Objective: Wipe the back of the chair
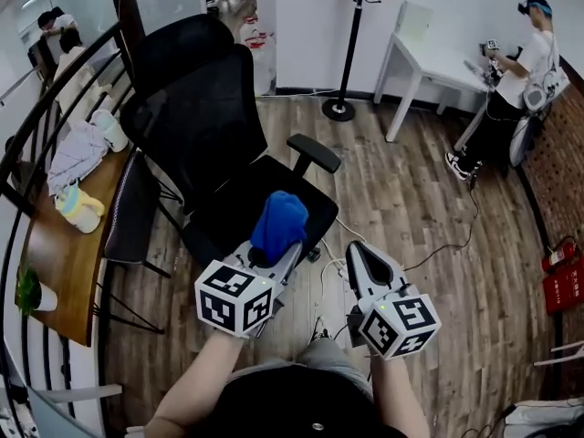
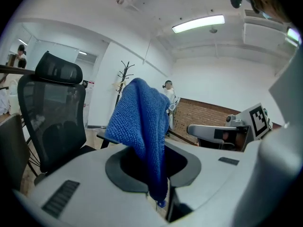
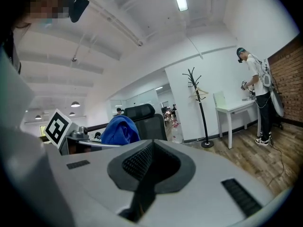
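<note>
A black mesh office chair stands ahead of me, its back turned left and its seat toward me. My left gripper is shut on a blue cloth that bunches above the jaws, over the seat's front edge. In the left gripper view the blue cloth hangs from the closed jaws, with the chair at the left. My right gripper is shut and holds nothing, just right of the seat. The right gripper view shows the cloth and chair headrest beyond.
A wooden desk with cloths and cups runs along the left behind a black railing. A coat stand and a white table stand at the back. A person stands at the far right. Cables lie on the wooden floor.
</note>
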A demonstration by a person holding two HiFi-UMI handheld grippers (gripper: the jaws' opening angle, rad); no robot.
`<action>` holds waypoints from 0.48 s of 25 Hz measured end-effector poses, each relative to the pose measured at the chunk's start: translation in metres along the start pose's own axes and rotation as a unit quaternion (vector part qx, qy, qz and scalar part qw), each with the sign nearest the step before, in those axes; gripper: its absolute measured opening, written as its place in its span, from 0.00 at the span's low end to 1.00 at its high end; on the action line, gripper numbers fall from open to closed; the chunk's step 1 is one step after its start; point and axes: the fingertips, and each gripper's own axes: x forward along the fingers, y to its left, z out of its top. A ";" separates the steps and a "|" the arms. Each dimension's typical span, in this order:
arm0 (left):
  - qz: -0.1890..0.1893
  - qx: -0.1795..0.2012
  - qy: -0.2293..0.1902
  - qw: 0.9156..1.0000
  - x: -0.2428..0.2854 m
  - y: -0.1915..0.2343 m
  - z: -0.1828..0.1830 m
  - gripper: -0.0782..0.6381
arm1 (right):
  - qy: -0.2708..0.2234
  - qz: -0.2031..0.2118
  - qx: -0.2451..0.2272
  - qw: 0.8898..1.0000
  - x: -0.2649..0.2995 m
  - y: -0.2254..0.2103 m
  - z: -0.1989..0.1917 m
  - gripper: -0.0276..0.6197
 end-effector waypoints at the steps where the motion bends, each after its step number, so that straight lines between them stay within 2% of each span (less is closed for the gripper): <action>1: 0.006 -0.003 -0.003 1.000 0.013 0.002 0.006 0.21 | 0.001 0.006 -0.002 1.000 0.007 -0.012 0.006 0.09; 7: 0.035 -0.030 -0.029 0.999 0.076 0.006 0.039 0.21 | 0.006 0.046 -0.014 0.999 0.044 -0.074 0.039 0.09; 12: 0.075 -0.049 -0.042 0.995 0.106 0.024 0.048 0.21 | 0.020 0.087 -0.024 0.996 0.075 -0.101 0.050 0.09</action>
